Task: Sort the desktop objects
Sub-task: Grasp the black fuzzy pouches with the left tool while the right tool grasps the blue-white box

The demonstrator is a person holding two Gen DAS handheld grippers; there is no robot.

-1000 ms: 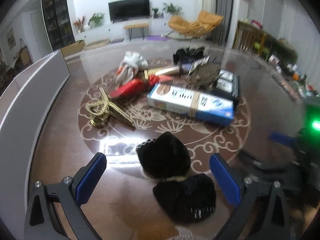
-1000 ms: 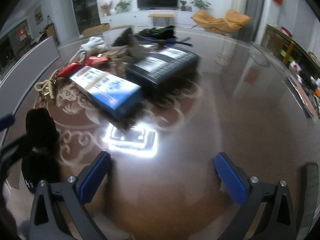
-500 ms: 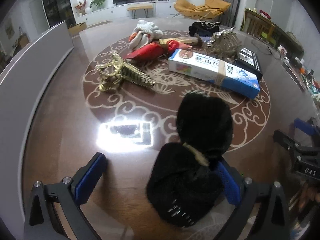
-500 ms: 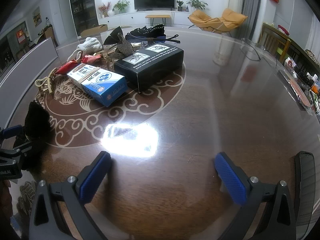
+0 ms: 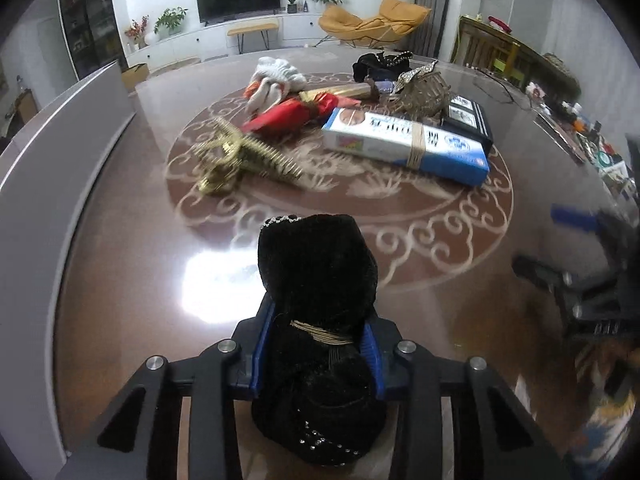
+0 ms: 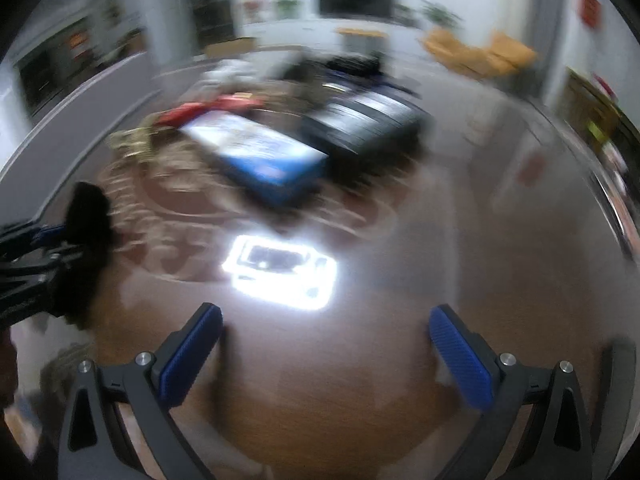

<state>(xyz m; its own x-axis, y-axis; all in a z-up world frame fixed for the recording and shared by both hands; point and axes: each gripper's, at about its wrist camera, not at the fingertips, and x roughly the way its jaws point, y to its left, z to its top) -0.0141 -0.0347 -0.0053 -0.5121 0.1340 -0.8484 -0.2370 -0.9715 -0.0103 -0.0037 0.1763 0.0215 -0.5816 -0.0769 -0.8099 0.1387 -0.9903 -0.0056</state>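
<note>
Left gripper (image 5: pixel 316 354): closing in from wide apart a moment back; its blue pads are now clamping the black velvet pouch (image 5: pixel 318 280) at the corded neck, one pad on each side.
Pouch position: sitting between the fingers at the near edge of the table (image 5: pixel 120 240), standing upright, top bulging toward the far side; whether it is lifting off the surface cannot be told.
Right gripper (image 6: pixel 326 350): hanging with fingers spread wide, nothing between them, over bare table at the near right; its view is smearing, so it seems to be swinging.
Remaining clutter: blue-and-white box (image 5: pixel 404 144), black box (image 5: pixel 472 118), red bundle (image 5: pixel 296 114), gold comb-like ornament (image 5: pixel 240 156), white cloth (image 5: pixel 274 78) all lying clustered at the far centre, well apart from the pouch.
Meaning for task: grasp looks secured, so the pouch is likely the first item going to its place; most of the sorting is still waiting.
</note>
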